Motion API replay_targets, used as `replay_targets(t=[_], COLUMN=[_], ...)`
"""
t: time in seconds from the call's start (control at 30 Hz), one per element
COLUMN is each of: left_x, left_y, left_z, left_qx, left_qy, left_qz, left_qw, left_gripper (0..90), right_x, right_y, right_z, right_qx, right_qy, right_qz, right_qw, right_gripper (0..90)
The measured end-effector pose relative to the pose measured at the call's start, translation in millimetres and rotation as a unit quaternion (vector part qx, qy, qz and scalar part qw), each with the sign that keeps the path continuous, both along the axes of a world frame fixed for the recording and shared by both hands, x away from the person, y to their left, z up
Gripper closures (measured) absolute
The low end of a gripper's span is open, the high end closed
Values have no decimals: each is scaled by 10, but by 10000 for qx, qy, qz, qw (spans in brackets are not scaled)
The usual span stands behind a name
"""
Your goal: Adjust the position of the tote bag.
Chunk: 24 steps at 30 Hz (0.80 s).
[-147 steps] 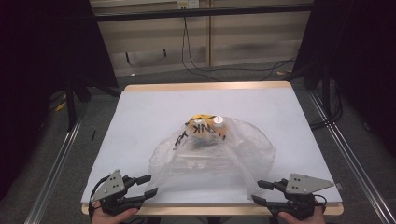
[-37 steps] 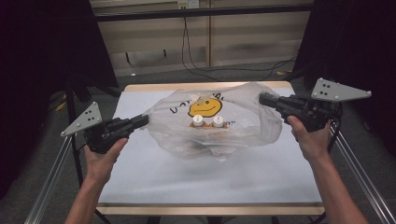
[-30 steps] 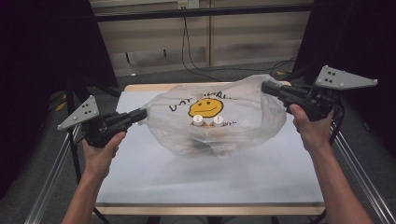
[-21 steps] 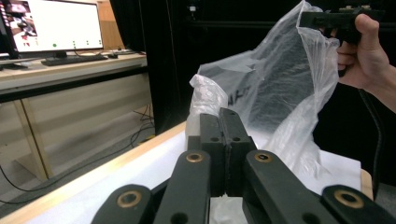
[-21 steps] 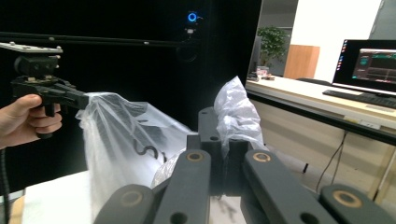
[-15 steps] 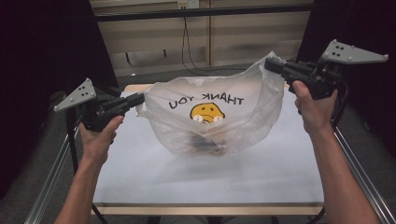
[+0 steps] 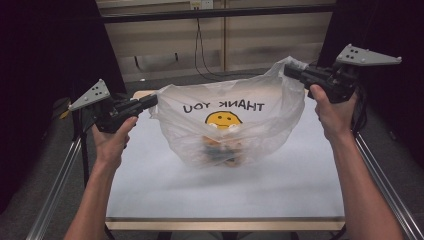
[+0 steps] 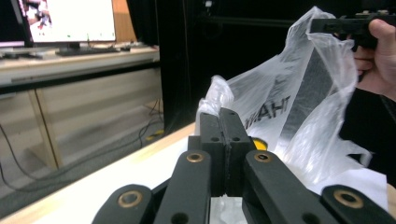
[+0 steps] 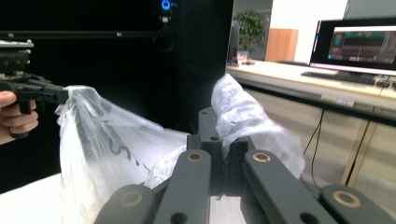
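From the high view, a see-through plastic bag (image 7: 235, 125) hangs in the air over the far part of the white desk (image 7: 225, 185). It has a yellow smiley face and the words "THANK YOU" printed on it. Some small things sit in the bottom of the bag, but they are too blurry to name. The left gripper (image 7: 150, 101) is at the left side of the bag, and its jaws pinch the bag's left handle. The right gripper (image 7: 289, 71) is at the right and higher up, and its jaws pinch the bag's right handle. A bare hand and arm holds each gripper, coming in from the near edge. The bottom of the bag hangs just above the desk or barely touches it; I cannot tell which.

In the left gripper view, the two black jaws are pressed together on a bunch of the bag's plastic. The bag stretches away to the right, up to the other gripper and the hand (image 8: 378, 60) holding it.

In the right gripper view, the jaws are pressed together on a puffy handle of the bag. The bag stretches left to the other gripper. A computer screen (image 9: 357, 46) stands on a far bench at the right.
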<state>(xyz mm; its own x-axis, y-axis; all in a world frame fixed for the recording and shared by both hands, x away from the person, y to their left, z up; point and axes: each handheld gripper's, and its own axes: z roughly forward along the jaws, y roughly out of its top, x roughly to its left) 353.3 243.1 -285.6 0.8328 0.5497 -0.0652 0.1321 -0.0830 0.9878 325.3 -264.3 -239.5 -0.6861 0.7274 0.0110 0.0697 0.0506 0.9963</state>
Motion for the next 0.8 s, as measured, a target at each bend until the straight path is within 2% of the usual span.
replay_targets(t=[0.17, 0.27, 0.3, 0.33, 0.4, 0.57, 0.63, 0.8], left_x=[63, 71, 65, 64, 43, -99, -137, -63], left_y=[-6, -4, -2, 7, 32, 92, 103, 78], left_z=[-172, -241, -256, -274, -299, -375, -420, -577], left_qx=[94, 168, 174, 137, 213, 244, 419, 482], left_qy=[258, 320, 342, 359, 395, 422, 395, 624], left_qz=[-67, -65, -3, -49, -30, -89, -37, -62], left_qw=[9996, 9993, 9993, 9993, 9990, 9988, 9983, 9969], left_gripper=[900, 900, 900, 900, 900, 900, 899, 900], right_x=[44, 41, 37, 27, 8, -59, -84, -69], right_y=[23, 62, 73, 83, 95, 95, 97, 65], right_z=[-204, -308, -337, -365, -424, -587, -644, -780], right_qx=[-52, -147, -158, -157, -146, -143, -163, -143], right_qy=[256, 340, 353, 378, 387, 529, 581, 696], right_qz=[61, 98, 110, 114, 136, 168, 188, 121], right_qw=[9996, 9993, 9992, 9991, 9990, 9984, 9980, 9974], right_gripper=[900, 900, 900, 900, 900, 900, 900, 900])
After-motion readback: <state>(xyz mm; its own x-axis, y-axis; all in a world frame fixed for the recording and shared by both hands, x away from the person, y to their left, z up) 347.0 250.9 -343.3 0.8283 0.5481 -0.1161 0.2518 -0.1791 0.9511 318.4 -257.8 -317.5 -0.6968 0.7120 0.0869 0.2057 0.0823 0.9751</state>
